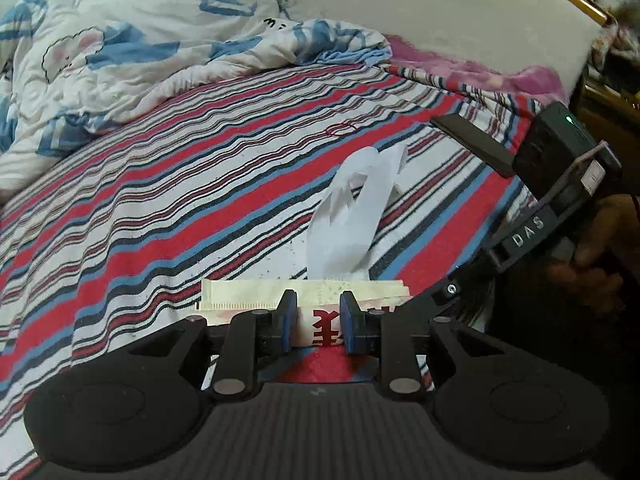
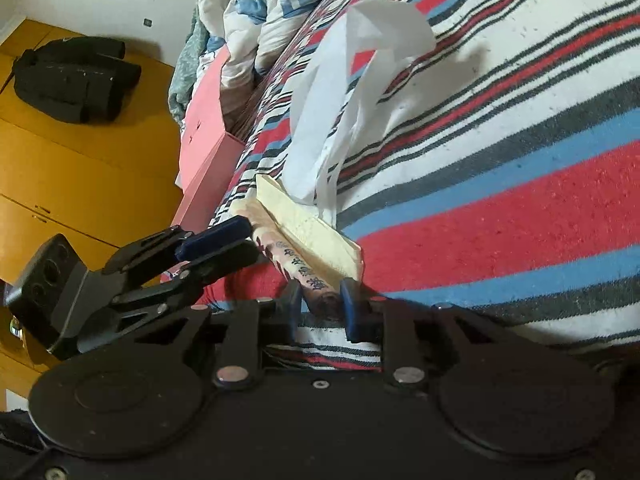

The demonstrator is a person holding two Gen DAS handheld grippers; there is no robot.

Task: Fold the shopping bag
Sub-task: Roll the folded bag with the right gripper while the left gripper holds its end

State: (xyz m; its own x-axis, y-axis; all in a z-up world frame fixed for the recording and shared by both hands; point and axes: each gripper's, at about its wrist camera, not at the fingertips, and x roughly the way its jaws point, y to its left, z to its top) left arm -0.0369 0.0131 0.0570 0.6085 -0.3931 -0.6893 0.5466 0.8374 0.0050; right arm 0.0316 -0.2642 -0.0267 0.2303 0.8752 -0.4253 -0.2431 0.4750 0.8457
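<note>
Both grippers [image 1: 318,322] [image 2: 320,304] pinch the rolled shopping bag [image 1: 320,330], jaws narrowed

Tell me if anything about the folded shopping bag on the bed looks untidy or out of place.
The shopping bag is folded into a narrow strip on the striped sheet, but its white handles stick up loose and twisted instead of lying flat. The left gripper and right gripper each close on an end of the strip.

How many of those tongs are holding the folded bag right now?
2. The left tongs pinch the rolled shopping bag around its middle, on the striped sheet. The right tongs clamp one end of it, beside the others.
</note>
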